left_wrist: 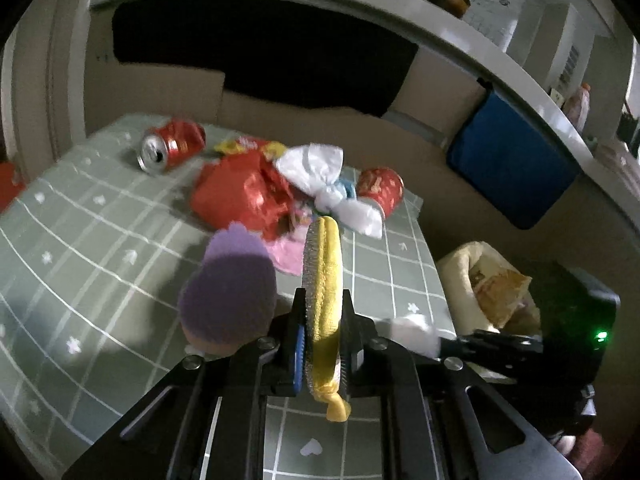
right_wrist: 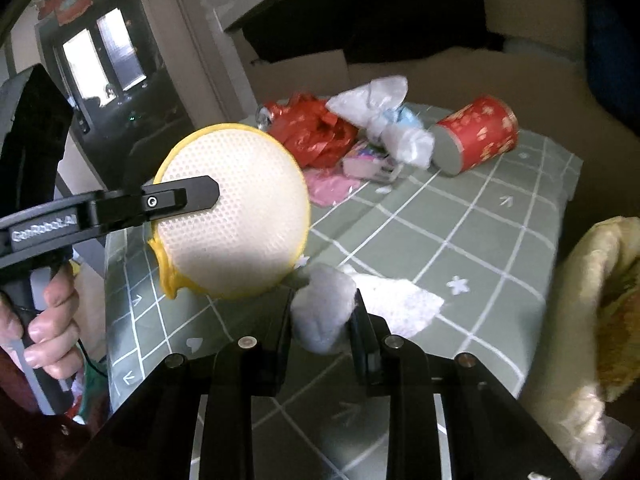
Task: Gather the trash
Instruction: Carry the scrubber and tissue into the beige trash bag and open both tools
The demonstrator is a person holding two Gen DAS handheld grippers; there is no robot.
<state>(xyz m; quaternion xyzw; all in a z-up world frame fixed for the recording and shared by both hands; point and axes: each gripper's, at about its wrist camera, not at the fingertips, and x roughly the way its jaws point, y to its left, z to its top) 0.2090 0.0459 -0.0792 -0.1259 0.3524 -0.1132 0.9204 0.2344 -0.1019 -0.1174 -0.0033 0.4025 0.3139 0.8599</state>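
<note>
My left gripper (left_wrist: 322,300) is shut on a round flat scrubbing pad with a yellow rim (left_wrist: 322,264), seen edge-on; the right wrist view shows its white mesh face (right_wrist: 236,216). My right gripper (right_wrist: 322,304) is shut on a crumpled white tissue (right_wrist: 324,316) just above the table's near edge. Farther back on the green checked tablecloth (left_wrist: 100,232) lies a heap of trash: a crushed red can (left_wrist: 172,148), red foil wrapping (left_wrist: 240,196), a white plastic bag (left_wrist: 312,168), a red paper cup on its side (right_wrist: 476,132) and a pink wrapper (right_wrist: 328,184).
A purple rounded object (left_wrist: 228,292) sits just left of the left gripper. A flat piece of white tissue (right_wrist: 400,300) lies on the cloth. A cream bag (left_wrist: 472,280) holding rubbish stands off the table's right edge. Cardboard boxes (left_wrist: 280,108) stand behind the table. A hand (right_wrist: 52,320) grips the left gripper's handle.
</note>
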